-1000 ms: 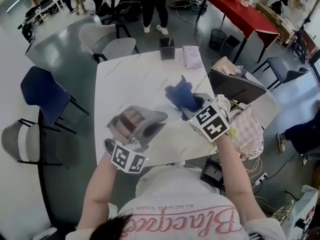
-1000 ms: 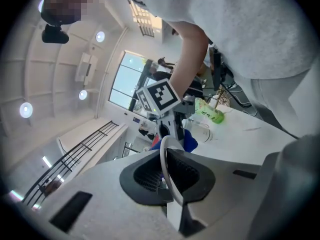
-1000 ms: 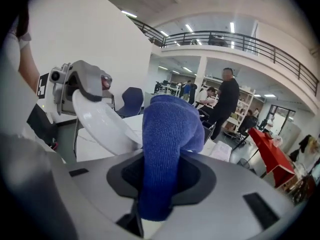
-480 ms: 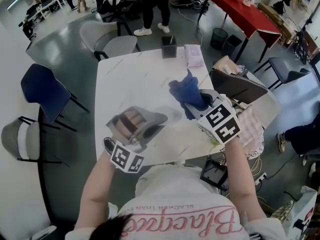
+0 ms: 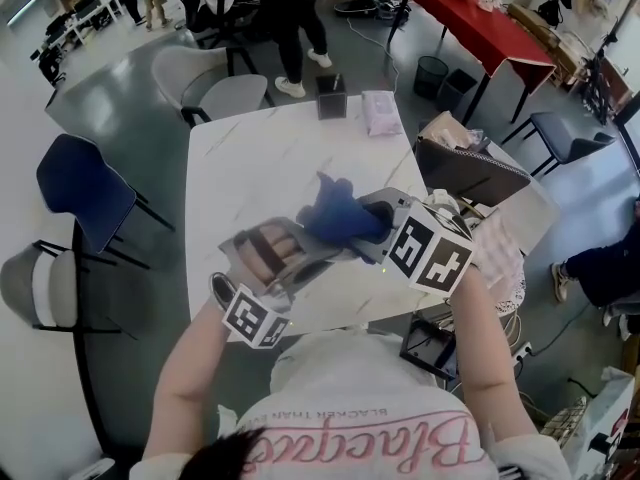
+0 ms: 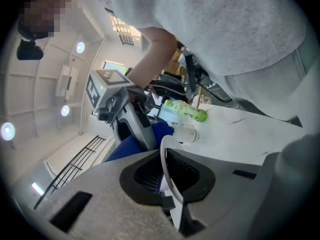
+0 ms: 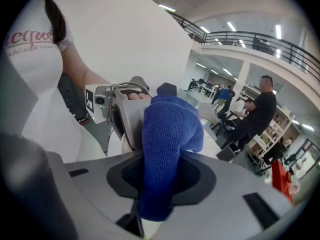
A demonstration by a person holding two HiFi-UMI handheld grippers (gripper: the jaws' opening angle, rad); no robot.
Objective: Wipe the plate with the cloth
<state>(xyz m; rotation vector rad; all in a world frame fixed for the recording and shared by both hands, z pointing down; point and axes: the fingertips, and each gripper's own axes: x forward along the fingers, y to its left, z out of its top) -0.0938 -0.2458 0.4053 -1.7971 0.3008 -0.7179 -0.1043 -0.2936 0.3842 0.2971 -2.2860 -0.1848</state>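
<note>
The left gripper (image 6: 169,181) has its jaws closed on the thin rim of a white plate (image 6: 163,156), which stands edge-on between the dark pads. The right gripper (image 7: 162,179) pinches a thick blue knitted cloth (image 7: 167,134) between its jaws. The fabric bulges out past the tips in a rounded wad.

In the head view, the cloth (image 5: 335,218) sits near the middle of the picture. The right gripper's marker cube (image 5: 428,251) is at 4 o'clock from it, and the left gripper's grey body (image 5: 272,250) is at 8 o'clock. The wad reaches up to the left gripper's tips where the plate is held, but I cannot tell whether it actually presses on the plate. In the left gripper view, the blue fabric shows just behind the plate's rim, at 11 o'clock from it.

Both grippers are held above the near end of a white marble-patterned table (image 5: 250,158), by a person in a white T-shirt (image 5: 360,408). A pink soft pack (image 5: 383,111) and a small dark box (image 5: 333,96) sit side by side at the table's far edge, at 12 o'clock. In the left gripper view, a green plastic bottle (image 6: 185,111) lies on the tabletop with a clear glass (image 6: 186,133) just beside it. A dark blue chair (image 5: 85,183) stands at 9 o'clock from the table and a grey chair (image 5: 215,83) at 11 o'clock.
</note>
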